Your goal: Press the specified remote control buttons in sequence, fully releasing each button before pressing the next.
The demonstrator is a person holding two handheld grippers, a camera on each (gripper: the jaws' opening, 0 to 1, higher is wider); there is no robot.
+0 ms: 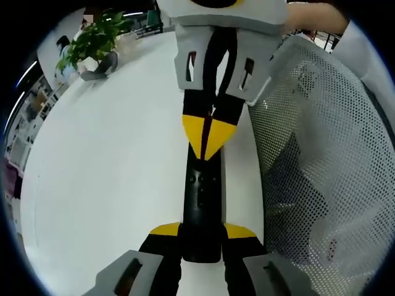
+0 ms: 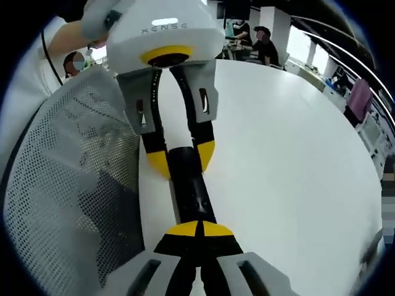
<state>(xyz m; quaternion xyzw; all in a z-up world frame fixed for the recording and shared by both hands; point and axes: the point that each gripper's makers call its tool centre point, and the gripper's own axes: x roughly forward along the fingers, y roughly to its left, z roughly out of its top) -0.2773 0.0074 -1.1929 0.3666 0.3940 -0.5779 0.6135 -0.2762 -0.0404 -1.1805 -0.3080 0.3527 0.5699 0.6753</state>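
- Potted plant [image 1: 92,46] at upper left of the left gripper view, on the white tabletop [image 1: 111,172].
- Black remote control [image 1: 202,209] at centre, clamped at its near end by the left hand-held gripper [image 1: 202,237].
- Right hand-held gripper [image 2: 199,229], jaws closed together, tips on the remote's other end.
- Mesh chair back [image 1: 321,160] at right.

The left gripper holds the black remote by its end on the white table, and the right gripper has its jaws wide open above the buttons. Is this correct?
Not quite. In the right gripper view, the right gripper has its yellow tips closed together over the black remote, not wide open. The rest is correct: the left gripper holds the remote's end on the white table.
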